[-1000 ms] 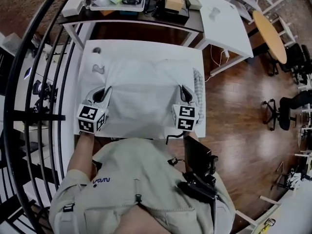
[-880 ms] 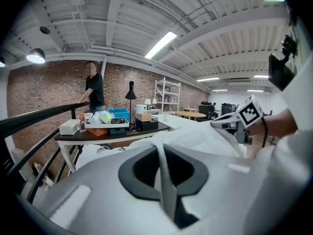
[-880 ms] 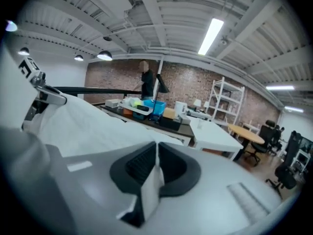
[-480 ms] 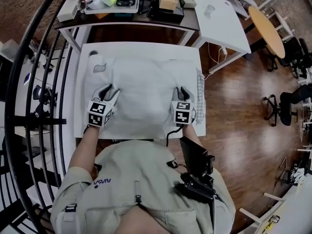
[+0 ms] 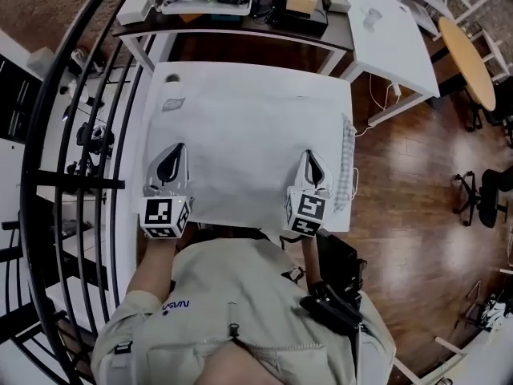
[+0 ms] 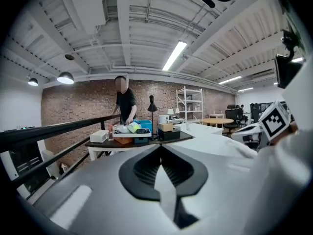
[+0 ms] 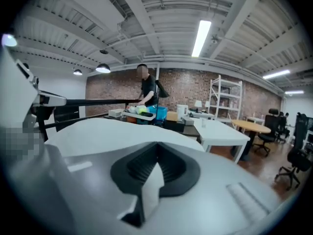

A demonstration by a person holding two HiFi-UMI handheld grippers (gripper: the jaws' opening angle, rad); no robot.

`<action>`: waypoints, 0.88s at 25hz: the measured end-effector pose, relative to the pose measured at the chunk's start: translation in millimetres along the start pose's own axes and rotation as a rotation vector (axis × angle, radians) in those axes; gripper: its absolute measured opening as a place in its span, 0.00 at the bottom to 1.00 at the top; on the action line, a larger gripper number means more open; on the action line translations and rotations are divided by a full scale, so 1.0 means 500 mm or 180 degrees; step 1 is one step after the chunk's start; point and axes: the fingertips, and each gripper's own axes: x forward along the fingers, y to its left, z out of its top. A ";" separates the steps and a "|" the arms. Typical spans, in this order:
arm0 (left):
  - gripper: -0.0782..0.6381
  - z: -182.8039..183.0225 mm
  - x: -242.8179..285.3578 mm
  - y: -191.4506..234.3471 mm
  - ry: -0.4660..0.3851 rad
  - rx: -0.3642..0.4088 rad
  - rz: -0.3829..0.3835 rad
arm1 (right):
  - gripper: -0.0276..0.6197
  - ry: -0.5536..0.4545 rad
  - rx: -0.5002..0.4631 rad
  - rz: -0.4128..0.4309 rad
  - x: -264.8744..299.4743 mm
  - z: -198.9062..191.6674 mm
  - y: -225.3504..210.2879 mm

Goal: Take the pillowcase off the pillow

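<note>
Soft, light pillowcase, pinched at near edge by left claw and right claw (both just closed on it). Likely to bunch; best held at corners.

Left claw, right claw just clamped shut

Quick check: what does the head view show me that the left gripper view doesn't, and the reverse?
Head view only: the whole pillowcase laid over the white table, left hand-held gripper and right hand-held gripper at its near corners. Left gripper view only: the left jaws, just closed like the right's, pinching a pillowcase fold; a person standing beyond. Both: the cluttered dark table.
</note>
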 end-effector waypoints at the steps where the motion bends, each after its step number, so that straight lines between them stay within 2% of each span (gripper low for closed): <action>1: 0.12 -0.002 -0.007 -0.008 0.0013 0.0036 0.0009 | 0.05 -0.0002 0.0014 0.0024 -0.002 -0.005 0.012; 4: 0.12 -0.018 -0.028 -0.029 0.0056 0.0110 -0.0026 | 0.05 -0.0087 0.0099 0.0071 -0.017 0.002 0.040; 8: 0.12 -0.021 -0.071 -0.056 0.0001 0.0121 -0.0130 | 0.05 -0.0186 0.0011 -0.0011 -0.065 0.034 0.052; 16: 0.12 0.046 -0.233 -0.072 -0.0323 0.0355 -0.0508 | 0.05 -0.0451 0.0049 -0.0047 -0.224 0.093 0.155; 22: 0.12 0.012 -0.312 -0.092 -0.0389 0.0307 -0.0464 | 0.05 -0.0468 0.0091 0.0042 -0.308 0.064 0.196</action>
